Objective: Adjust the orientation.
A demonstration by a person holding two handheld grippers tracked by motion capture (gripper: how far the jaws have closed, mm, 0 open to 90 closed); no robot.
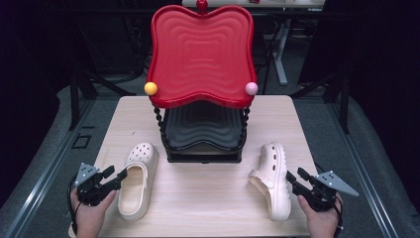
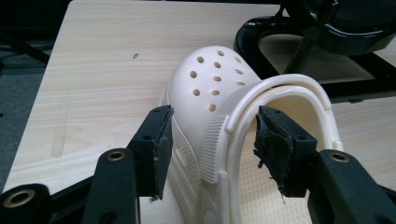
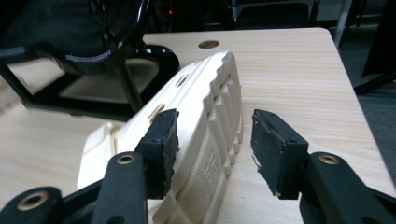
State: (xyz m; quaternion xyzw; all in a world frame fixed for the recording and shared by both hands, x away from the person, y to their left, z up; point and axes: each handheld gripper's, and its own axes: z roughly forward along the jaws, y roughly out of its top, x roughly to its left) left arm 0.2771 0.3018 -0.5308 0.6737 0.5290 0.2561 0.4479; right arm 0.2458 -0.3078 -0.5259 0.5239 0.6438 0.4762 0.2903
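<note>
Two cream clogs on a pale wooden table point(image 1: 208, 188), either side of a two-tier stand. Left clog point(image 1: 137, 179) at about 7 o'clock from the stand's black base: upright, opening facing up, perforated toe pointing to 12, heel strap arched over the back. Right clog point(image 1: 274, 178) at about 5 o'clock: tipped on its side, ribbed sole turned outward to the right, toe toward 12. Stand with a red wavy tray point(image 1: 200, 54) on top, a black tray point(image 1: 203, 130) beneath, yellow ball point(image 1: 150, 88) and pink ball point(image 1: 251, 88) at the red tray's front corners.

Left gripper point(image 2: 211, 142) spread open, jaws straddling the left clog's side wall and strap point(image 2: 280, 88), not pressing. Right gripper point(image 3: 212, 147) likewise released, jaws set apart around the sole edge of the right clog.
</note>
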